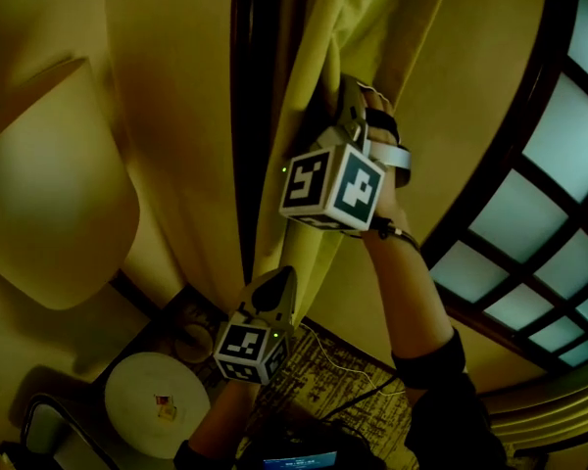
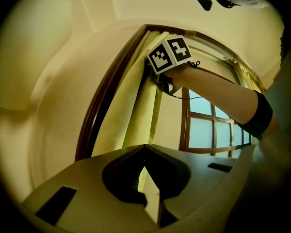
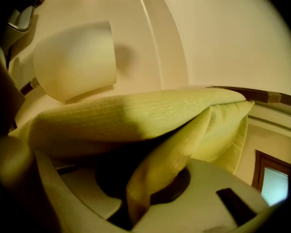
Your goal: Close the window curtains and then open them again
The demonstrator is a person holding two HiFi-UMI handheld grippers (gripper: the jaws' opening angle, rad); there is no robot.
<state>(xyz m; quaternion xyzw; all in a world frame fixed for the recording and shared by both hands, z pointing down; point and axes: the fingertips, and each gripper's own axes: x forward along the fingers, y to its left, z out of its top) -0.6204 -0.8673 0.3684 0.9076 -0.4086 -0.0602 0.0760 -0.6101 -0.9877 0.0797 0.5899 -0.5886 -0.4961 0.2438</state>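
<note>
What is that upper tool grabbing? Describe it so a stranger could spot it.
Start at the window with the dark wooden grid, then look along its left side. There hangs a bunched yellow-green curtain, one fold pinched in the right gripper. It is the only pleated cloth, unlike the smooth cream lampshade nearby.

The head view looks from above the person's arms at the curtain (image 1: 318,57), near enough that the left tool (image 1: 277,282) and right tool (image 1: 348,94) fill its middle. The left gripper view rides on the left tool (image 2: 144,149) and faces up along the curtain (image 2: 136,106) to the right tool (image 2: 160,79) and the window (image 2: 203,130). The right gripper view sits on the right tool (image 3: 136,198), pressed close against the curtain (image 3: 136,115). It shares the lampshade (image 3: 75,59) with the head view, where the lampshade (image 1: 49,204) is at the left and the window (image 1: 539,213) at the right.
</note>
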